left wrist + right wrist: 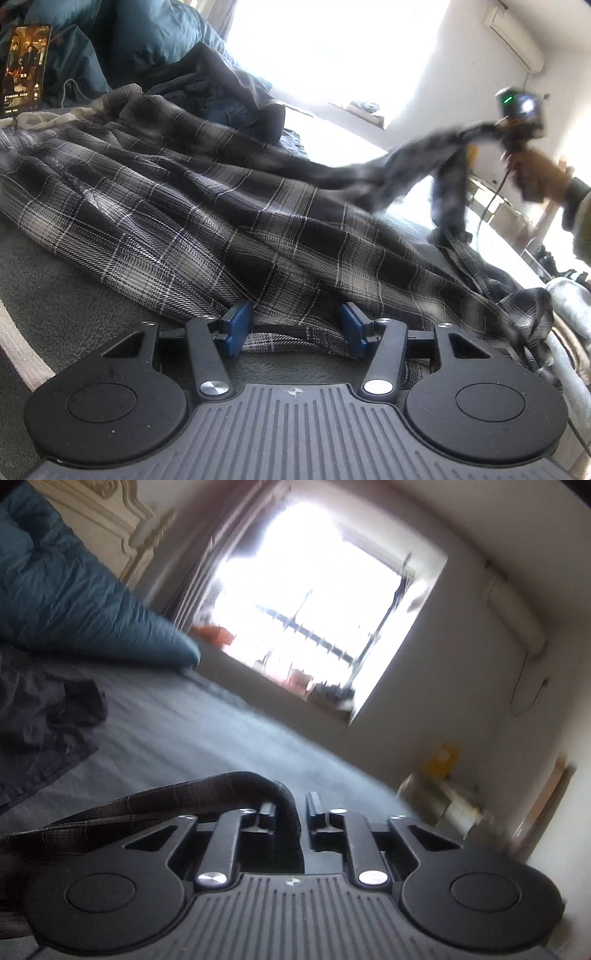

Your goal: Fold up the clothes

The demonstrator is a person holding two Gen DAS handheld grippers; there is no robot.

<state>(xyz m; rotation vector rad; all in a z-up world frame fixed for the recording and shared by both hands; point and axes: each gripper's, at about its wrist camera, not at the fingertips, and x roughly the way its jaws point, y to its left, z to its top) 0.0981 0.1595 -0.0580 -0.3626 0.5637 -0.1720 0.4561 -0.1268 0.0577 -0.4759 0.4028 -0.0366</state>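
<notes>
Fingers of your left gripper point(295, 328) stand wide apart at the plaid shirt point(207, 206), while your right gripper point(301, 818) clamps its edge.

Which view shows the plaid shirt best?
The left wrist view: the plaid shirt lies spread over the bed, one end lifted by the right hand-held gripper. The right wrist view shows only a dark bunched strip between its fingers.

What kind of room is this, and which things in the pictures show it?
Most likely a bedroom. The plaid garment lies on a bed with a teal duvet and a carved headboard; a wall air conditioner hangs beside the bright window.
</notes>
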